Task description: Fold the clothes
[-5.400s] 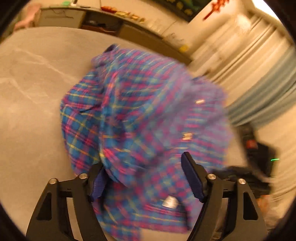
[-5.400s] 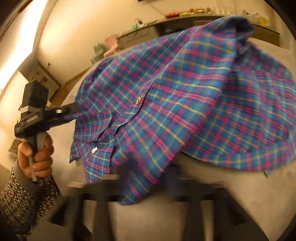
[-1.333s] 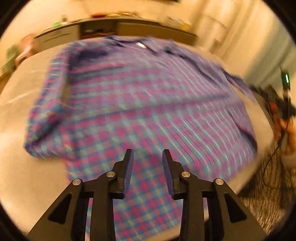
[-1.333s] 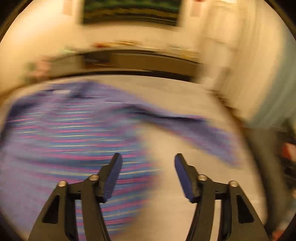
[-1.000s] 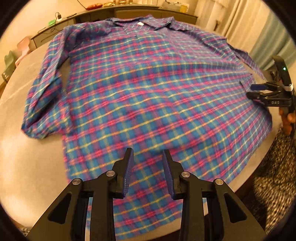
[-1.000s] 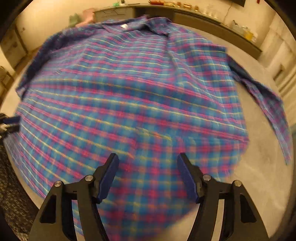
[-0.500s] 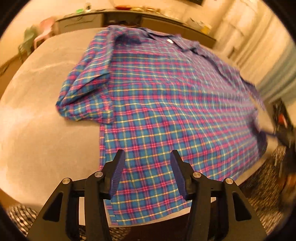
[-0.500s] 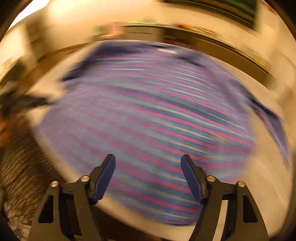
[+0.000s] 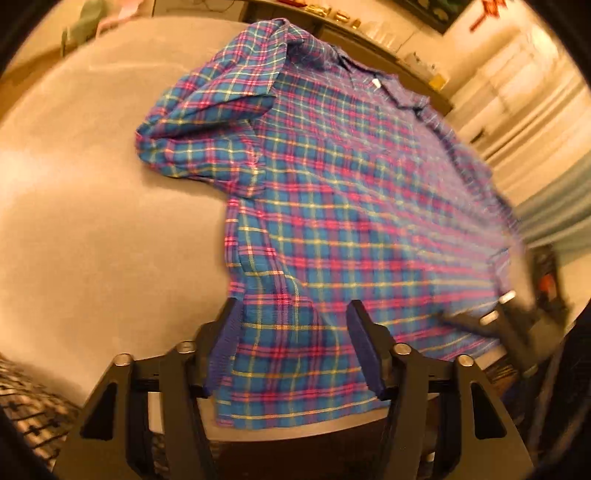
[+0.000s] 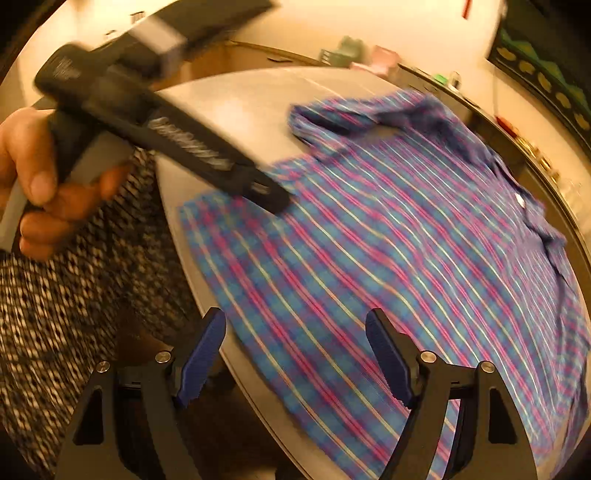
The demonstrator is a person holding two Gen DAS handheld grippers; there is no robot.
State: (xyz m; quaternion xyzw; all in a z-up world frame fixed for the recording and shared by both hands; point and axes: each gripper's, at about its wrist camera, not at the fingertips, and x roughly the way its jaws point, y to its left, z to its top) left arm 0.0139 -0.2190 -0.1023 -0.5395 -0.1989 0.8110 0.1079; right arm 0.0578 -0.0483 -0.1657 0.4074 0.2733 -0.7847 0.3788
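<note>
A blue, pink and yellow plaid shirt (image 9: 351, 206) lies spread flat on the pale table (image 9: 92, 221), collar at the far side, one sleeve bunched at its left. It also shows in the right wrist view (image 10: 388, 251). My left gripper (image 9: 295, 347) is open, its fingers on either side of the shirt's near left hem corner, which hangs over the table edge. My right gripper (image 10: 295, 358) is open and empty above the shirt's near hem. The left gripper shows in the right wrist view (image 10: 207, 162), held in a hand over the hem.
A low cabinet with small items (image 9: 351, 22) runs along the far wall. Curtains (image 9: 517, 92) hang at the right. The person's patterned clothing (image 10: 74, 302) is against the table's near edge (image 10: 236, 369).
The shirt went from bunched and lifted to spread flat. In the last half second my left gripper moved down to the near left hem corner and its jaws opened wider. The right gripper swung left.
</note>
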